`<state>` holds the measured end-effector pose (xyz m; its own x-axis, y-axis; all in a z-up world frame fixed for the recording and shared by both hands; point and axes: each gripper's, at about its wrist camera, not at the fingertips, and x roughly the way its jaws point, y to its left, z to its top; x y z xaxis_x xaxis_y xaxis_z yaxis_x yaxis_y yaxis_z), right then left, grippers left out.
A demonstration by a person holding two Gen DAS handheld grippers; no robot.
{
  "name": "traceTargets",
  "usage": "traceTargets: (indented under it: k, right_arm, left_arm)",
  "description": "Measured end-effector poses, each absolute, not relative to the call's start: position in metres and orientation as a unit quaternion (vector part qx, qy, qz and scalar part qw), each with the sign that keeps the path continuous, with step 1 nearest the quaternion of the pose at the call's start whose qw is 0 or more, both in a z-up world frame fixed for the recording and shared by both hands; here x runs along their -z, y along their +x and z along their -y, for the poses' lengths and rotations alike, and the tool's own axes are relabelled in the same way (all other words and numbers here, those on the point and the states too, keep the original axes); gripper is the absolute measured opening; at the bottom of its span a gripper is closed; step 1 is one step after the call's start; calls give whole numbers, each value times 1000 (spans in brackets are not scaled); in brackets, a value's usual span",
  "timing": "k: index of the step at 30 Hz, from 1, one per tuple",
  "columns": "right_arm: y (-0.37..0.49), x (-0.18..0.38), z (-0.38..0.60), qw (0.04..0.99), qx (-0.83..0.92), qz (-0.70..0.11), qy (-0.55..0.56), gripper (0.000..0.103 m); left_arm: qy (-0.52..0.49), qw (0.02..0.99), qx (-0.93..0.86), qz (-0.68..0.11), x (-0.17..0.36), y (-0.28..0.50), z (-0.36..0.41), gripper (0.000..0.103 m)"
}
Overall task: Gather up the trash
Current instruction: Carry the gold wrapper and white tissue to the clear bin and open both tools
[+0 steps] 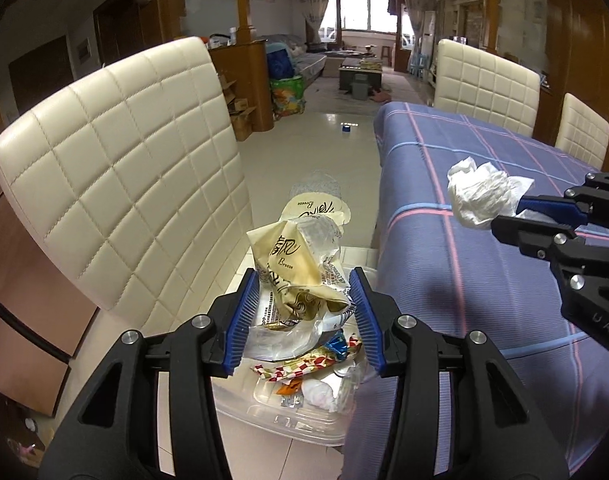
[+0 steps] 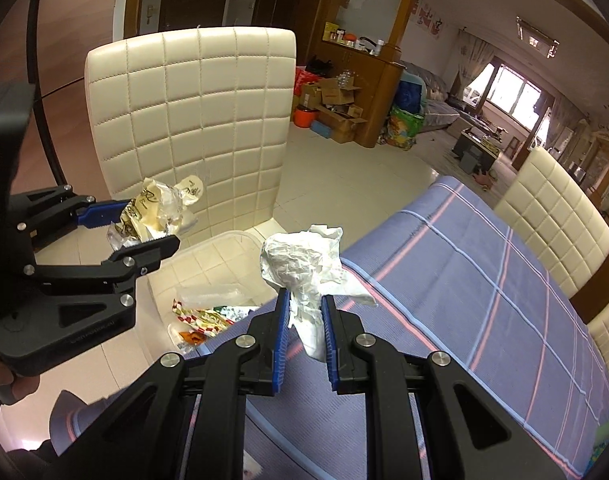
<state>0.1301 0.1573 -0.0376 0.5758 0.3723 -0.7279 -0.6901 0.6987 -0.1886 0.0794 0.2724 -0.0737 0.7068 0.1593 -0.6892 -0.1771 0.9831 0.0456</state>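
Observation:
A crumpled cream plastic wrapper [image 1: 292, 264] [image 2: 156, 208] sits between the blue pads of my left gripper [image 1: 303, 280] [image 2: 152, 222], which is shut on it. It hangs above a clear plastic bin [image 1: 272, 420] [image 2: 240, 233] on the floor beside the table. The bin holds several colourful candy wrappers [image 1: 304, 364] [image 2: 204, 316] and some tissue. My right gripper [image 2: 305, 300] [image 1: 508, 214] is shut on a crumpled white tissue [image 2: 300, 260] [image 1: 480, 196]. It holds the tissue over the table's edge, to the right of the bin.
The table [image 1: 464, 280] [image 2: 484, 280] carries a blue cloth with pink and light-blue lines. A cream quilted chair [image 1: 124, 180] [image 2: 192, 120] stands close behind the bin. More cream chairs [image 1: 484, 80] [image 2: 552, 220] line the table's far side. Beyond them lies pale tiled floor.

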Motion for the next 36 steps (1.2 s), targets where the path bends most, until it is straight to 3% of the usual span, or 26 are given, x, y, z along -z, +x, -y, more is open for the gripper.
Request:
traceTargets:
  k: [2,4,6,7,33,35,36]
  right_arm:
    - [132,41,-160,855,-311,-343,-235,16]
    - [135,43,-162,854,-309,-346,-235,16]
    - [138,46,-163,854,-307,-350,-233,16]
    - [140,47,-163,854,-307,-352,-231,16]
    - [141,66,-201,832,-342,-362,-245,17]
    - [141,67,-202,832,-342,-360,-248,25]
    - [140,68,-203,832,-343,-359,-250,41]
  left_arm:
    - [-13,923,-88,-375,77,81,-273,54]
    - [-11,923,-90,-375,79,83,-274,66]
    - [-6,925,-103,-366,80,82,-275,95]
    - [-5,926,-108,-361,79,82,-275,99]
    - [-47,915,-153,-371,91,68,-322,99]
    - [-48,914,-154,-371,92,67,-323,99]
    - [-48,914,-154,-372,92,67,-323,99]
